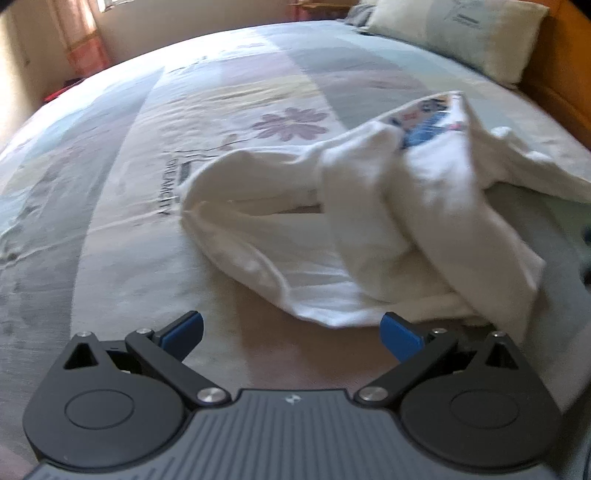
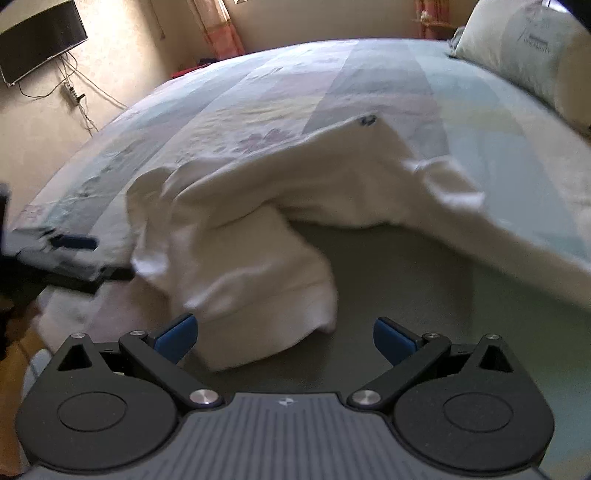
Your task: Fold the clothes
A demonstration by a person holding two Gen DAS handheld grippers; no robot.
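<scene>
Lying crumpled on a bed (image 1: pixel 147 221), a white garment (image 1: pixel 369 229) sits just ahead of two hand-held grippers.

Both the left hand-held gripper (image 1: pixel 291 338) and the right hand-held gripper (image 2: pixel 284 338) have their blue pads spread wide, holding nothing. A printed patch shows on the garment's far fold. A pillow (image 1: pixel 461 33) rests at the head of the bed.
</scene>
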